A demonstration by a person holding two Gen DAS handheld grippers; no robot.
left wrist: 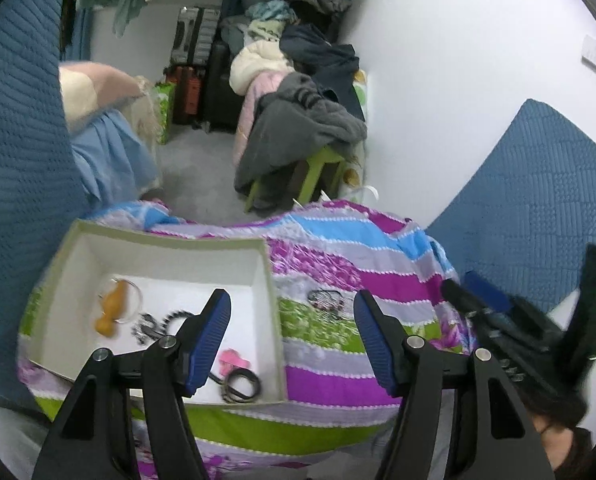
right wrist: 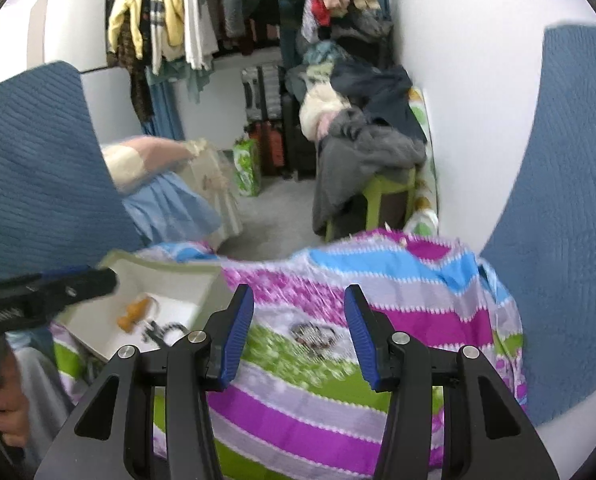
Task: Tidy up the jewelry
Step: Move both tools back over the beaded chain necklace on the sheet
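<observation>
Both grippers, left (left wrist: 294, 340) and right (right wrist: 298, 336), hold jaws open and empty. A bracelet (left wrist: 326, 300) lies on the cloth (left wrist: 337, 368) just right of the box (left wrist: 272, 312).

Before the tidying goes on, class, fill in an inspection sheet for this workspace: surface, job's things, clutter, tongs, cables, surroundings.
Surface: striped patchwork cloth, wrinkled.
Job's things: white box on the cloth holds an orange piece, a dark beaded piece, a pink piece and dark rings; one beaded bracelet lies outside it on the cloth.
Clutter: nothing seen on the cloth.
Tongs: left tongs open and empty above the box's right edge; right tongs open and empty above the bracelet.
Cables: nothing seen.
Surroundings: clothes heaped on a green stool, hanging clothes, suitcases.
</observation>
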